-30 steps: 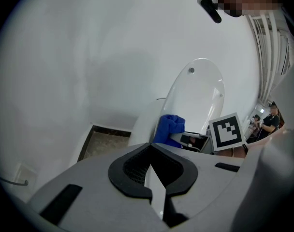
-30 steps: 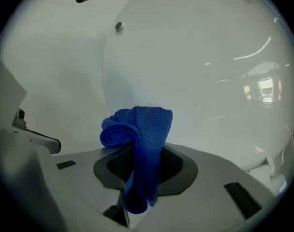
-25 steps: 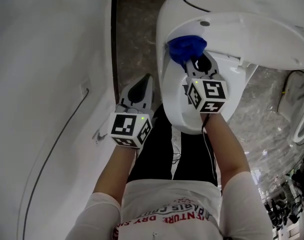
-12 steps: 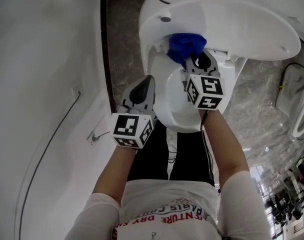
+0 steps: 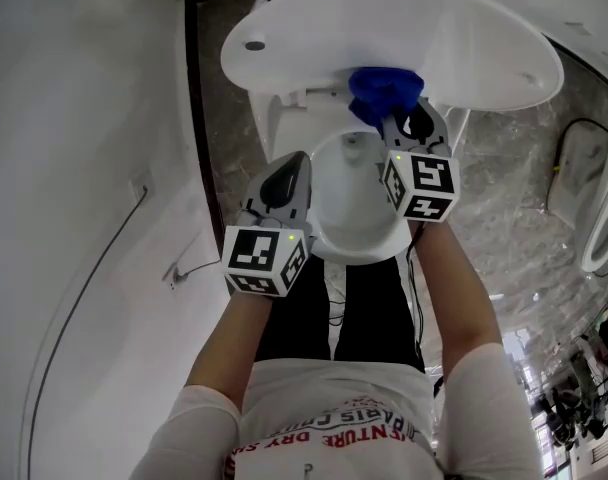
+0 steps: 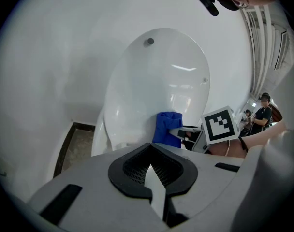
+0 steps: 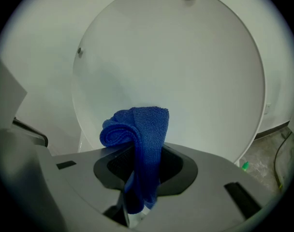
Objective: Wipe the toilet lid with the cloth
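The white toilet lid [image 5: 404, 43] stands raised; its inner face fills the right gripper view [image 7: 185, 76] and shows in the left gripper view [image 6: 156, 86]. A folded blue cloth [image 5: 384, 93] [image 7: 139, 144] [image 6: 167, 128] is pinched in my right gripper [image 5: 396, 118] [image 7: 137, 178], which is shut on it and holds it close against the lower part of the lid. My left gripper [image 5: 284, 183] [image 6: 154, 178] is shut and empty, left of the bowl [image 5: 359, 208] and lower than the lid.
A white wall [image 5: 84, 168] runs along the left with a thin cable [image 5: 114, 248] on it. Dark stone floor [image 5: 224, 98] lies between wall and toilet. Another white fixture [image 5: 599, 218] stands at the right edge. The person's legs [image 5: 339, 308] straddle the bowl's front.
The head view has tilted, so the toilet sits lower and more to the left in frame. My right gripper with the cloth has risen toward the lid's lower edge; the left gripper has hardly moved.
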